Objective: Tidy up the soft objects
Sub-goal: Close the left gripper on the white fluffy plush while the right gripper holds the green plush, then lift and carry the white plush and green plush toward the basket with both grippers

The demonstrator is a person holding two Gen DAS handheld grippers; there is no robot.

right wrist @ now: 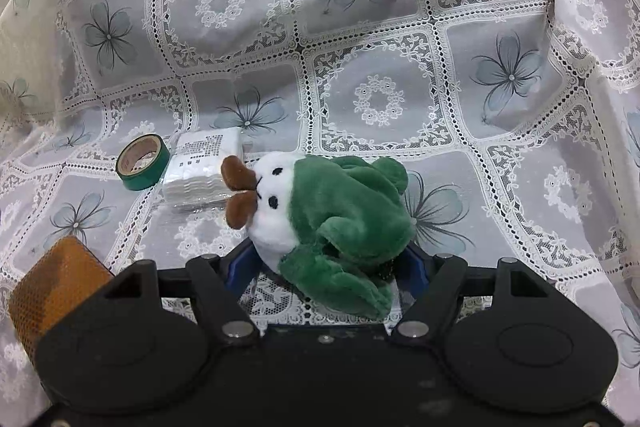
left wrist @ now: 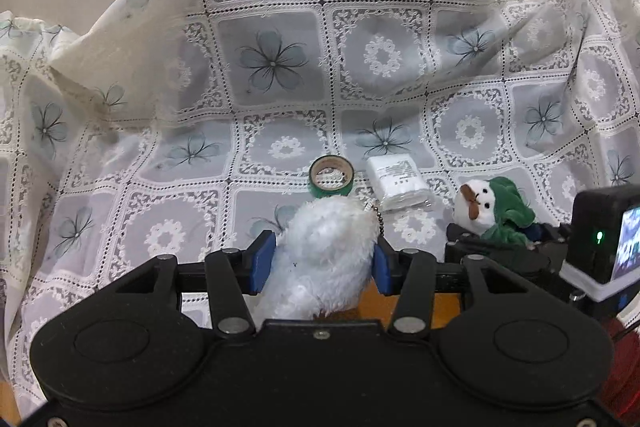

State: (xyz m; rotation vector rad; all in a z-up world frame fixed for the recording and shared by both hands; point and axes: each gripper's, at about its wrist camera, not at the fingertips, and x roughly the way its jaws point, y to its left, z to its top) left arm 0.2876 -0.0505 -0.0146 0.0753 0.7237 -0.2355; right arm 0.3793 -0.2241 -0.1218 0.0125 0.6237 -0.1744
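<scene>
Our left gripper (left wrist: 323,261) clamps its blue pads on a fluffy white plush toy (left wrist: 326,259) with a bead chain, above the lace floral cloth (left wrist: 272,67). Beyond lie a green tape roll (left wrist: 331,175) and a white tissue pack (left wrist: 398,183).

Our right gripper (right wrist: 324,269) pinches a velvety green-and-white plush toy (right wrist: 332,219); an orange mesh container (right wrist: 52,287) shows at lower left, its contents unclear.

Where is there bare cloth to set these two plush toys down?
Free: the lace cloth right of the green plush in the right gripper, and left of the tape roll, beyond the left gripper holding the white plush. Crowded: the middle, where tape roll and tissue pack sit close together.
</scene>
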